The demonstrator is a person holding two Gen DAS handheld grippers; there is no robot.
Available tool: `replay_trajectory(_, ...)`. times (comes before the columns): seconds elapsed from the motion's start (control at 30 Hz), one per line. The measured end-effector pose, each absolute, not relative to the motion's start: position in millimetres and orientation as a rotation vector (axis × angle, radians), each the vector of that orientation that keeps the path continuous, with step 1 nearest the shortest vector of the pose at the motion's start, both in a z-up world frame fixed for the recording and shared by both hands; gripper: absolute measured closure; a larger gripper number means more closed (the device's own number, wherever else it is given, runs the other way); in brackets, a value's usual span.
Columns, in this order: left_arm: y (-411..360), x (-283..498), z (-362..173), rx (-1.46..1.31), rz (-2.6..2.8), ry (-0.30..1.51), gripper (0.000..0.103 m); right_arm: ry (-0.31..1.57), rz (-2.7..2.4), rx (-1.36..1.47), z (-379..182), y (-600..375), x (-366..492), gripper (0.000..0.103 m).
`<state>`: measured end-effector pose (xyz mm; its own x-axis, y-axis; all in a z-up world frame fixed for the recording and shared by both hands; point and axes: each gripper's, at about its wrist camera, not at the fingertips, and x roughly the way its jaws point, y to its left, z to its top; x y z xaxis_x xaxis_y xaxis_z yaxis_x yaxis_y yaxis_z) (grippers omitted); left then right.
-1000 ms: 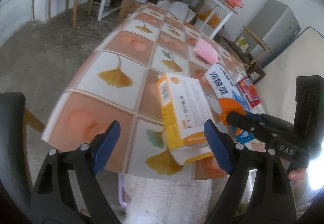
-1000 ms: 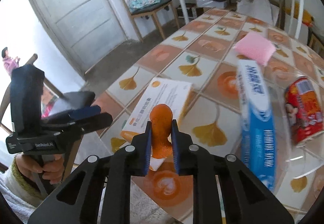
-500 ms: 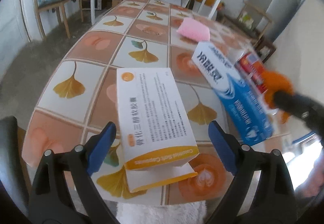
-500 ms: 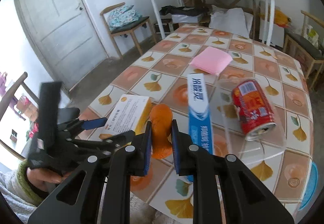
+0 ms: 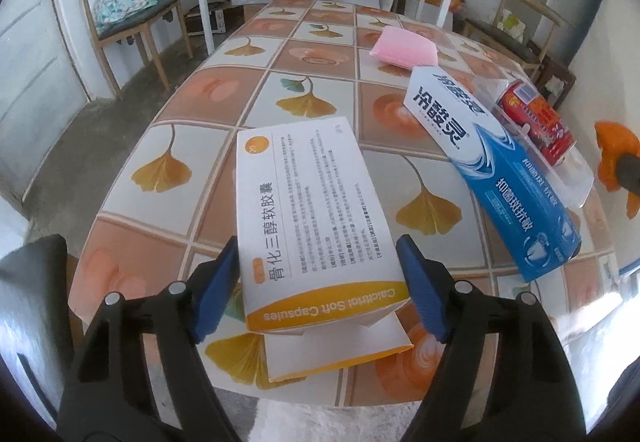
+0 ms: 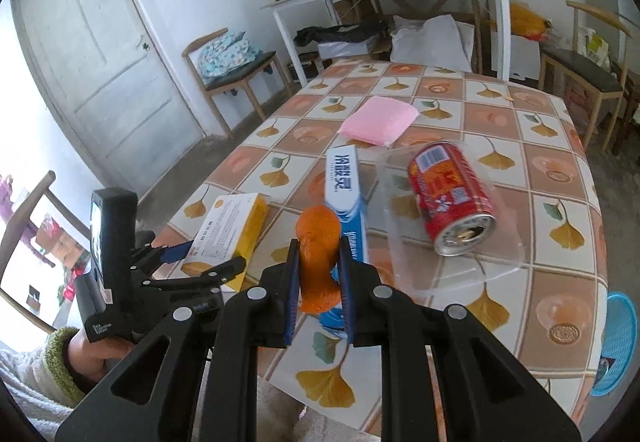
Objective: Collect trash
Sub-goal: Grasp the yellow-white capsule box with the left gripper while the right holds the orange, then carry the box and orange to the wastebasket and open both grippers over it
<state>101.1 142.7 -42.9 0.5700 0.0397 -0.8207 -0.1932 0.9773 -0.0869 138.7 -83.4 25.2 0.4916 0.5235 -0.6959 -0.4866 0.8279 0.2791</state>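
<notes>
A white and yellow capsule box [image 5: 316, 210] lies at the near edge of the tiled table [image 5: 312, 98], its end flap open. My left gripper [image 5: 320, 282] straddles the box's near end. Its jaws are closing and both blue pads [image 5: 218, 282] meet the box's long sides. My right gripper [image 6: 318, 254] is shut on a piece of orange peel [image 6: 318, 226], held above the table's near edge. The peel [image 5: 616, 150] also shows at the right edge of the left wrist view. A hand in a green cuff [image 6: 80, 354] holds the left gripper [image 6: 196, 262].
A blue toothpaste box [image 6: 346, 194] lies right of the capsule box. A red can [image 6: 452, 198] rests on its side on a clear plastic tray [image 6: 480, 266]. A pink sponge [image 6: 378, 120] sits farther back. A blue basket [image 6: 618, 342] stands below the table's right edge. Chairs surround the table.
The left gripper swung square to the capsule box and its jaws narrowed onto the box's sides. The right gripper carried the peel to the right, away from the box.
</notes>
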Motion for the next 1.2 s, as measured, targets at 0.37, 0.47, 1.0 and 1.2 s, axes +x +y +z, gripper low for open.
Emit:
replay_trajectory(0.37, 145.1, 77.8, -2.1, -0.232, 0.117, 0.862, 0.032, 0.839, 0.587, 0.188, 24.3, -142.1, 141.4, 0.085)
replay_trajectory(0.47, 133.2, 73.3, 22.0, -0.223, 0.07, 0.801, 0.032, 0.813, 0.571, 0.242, 27.7, -162.6, 140.3, 0.085)
replay_trajectory(1.0, -79.7, 137.5, 107.7, -0.122, -0.628, 0.784, 0.032, 0.625, 0.085, 0.505, 29.8, -384.8, 83.7, 0.085)
replay_trajectory(1.2, -210.4, 171.9, 81.3, -0.065, -0.875, 0.931, 0.032, 0.677, -0.138, 0.678, -18.4, -471.5, 59.0, 0.085)
